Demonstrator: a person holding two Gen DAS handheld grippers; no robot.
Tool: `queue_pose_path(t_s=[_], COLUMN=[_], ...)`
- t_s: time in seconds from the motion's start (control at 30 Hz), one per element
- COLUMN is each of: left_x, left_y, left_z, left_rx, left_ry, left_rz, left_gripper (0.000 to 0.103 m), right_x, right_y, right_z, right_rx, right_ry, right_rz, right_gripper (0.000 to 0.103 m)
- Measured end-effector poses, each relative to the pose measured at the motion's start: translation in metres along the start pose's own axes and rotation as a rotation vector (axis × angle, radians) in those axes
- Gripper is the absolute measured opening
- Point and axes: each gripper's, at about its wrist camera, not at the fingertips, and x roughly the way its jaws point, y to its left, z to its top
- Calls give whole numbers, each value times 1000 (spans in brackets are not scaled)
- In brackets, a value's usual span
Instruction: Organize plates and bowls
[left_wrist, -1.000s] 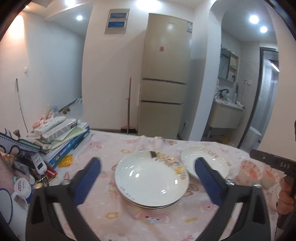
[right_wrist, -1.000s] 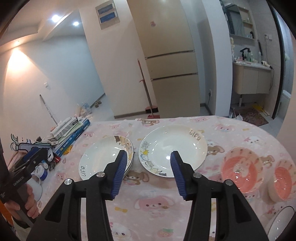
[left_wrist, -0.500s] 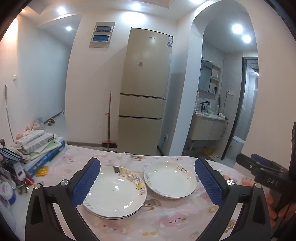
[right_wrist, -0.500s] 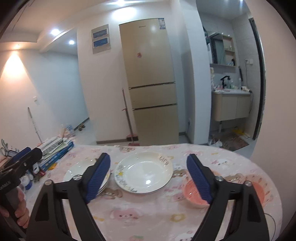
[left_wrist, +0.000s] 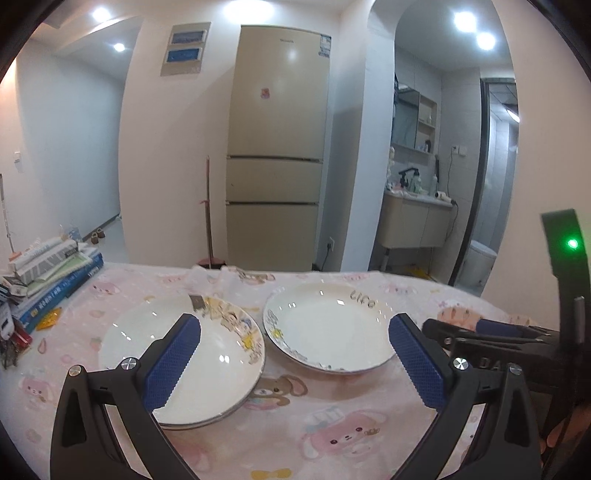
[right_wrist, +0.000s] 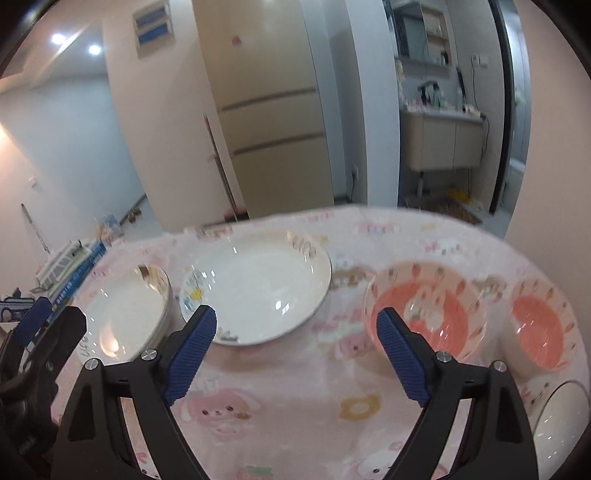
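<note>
A stack of white plates (left_wrist: 184, 354) lies on the pink tablecloth, with a single white plate marked "Life" (left_wrist: 328, 332) just to its right. My left gripper (left_wrist: 293, 328) is open above them; its left finger overlaps the stack and the single plate shows in the gap. In the right wrist view the stack (right_wrist: 125, 314) and the single plate (right_wrist: 258, 284) sit to the left, and two pink bowls (right_wrist: 424, 306) (right_wrist: 543, 325) to the right. My right gripper (right_wrist: 295, 315) is open and empty above the cloth, between the single plate and the nearer bowl.
Books and boxes (left_wrist: 55, 273) are piled at the table's left edge with small clutter in front of them. Another white dish (right_wrist: 565, 417) shows at the lower right. Past the table's far edge (left_wrist: 295, 269) stand a fridge (left_wrist: 277, 147) and a bathroom doorway.
My right gripper's jaws have spread from a narrow gap to wide, and it has dipped closer to the table near the pink bowl. My left gripper has shifted right from the stack toward the single plate.
</note>
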Motion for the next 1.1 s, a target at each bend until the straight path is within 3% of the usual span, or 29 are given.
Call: queue_pose_path(t_s=[0.27,0.4,0.5,0.57,0.67,0.83,0.97,1.1], left_x=[34,57,70,80,87,88,84,76], left_y=[-2,1,6,6,4,3,2,6], left_z=[-6,-1,-1,-3,-3,-5,-7,-11], left_rx=[-31,-76,-122,-136,-126,-129,-112,-117], left_ry=[85,189,238,260,269,269,250,220], left_rz=[13,10,1,-13,-22,-28,-15,-32], left_gripper=[103,102,93,84,75,71,71,71], right_x=[39,53,60,61,70,91,100,103], right_y=[-10,-14,-13,-12,-11,-12,-12,-3], right_z=[-1,5,7,6,6,0,-3,-1], right_rx=[94,132,144,154,156,192,217,189], right_ry=[120,143,160,159,188,256,265,268], right_rz=[30,27,24,38,75,87,121,92], right_gripper=[88,83,79,71,59,40,32,29])
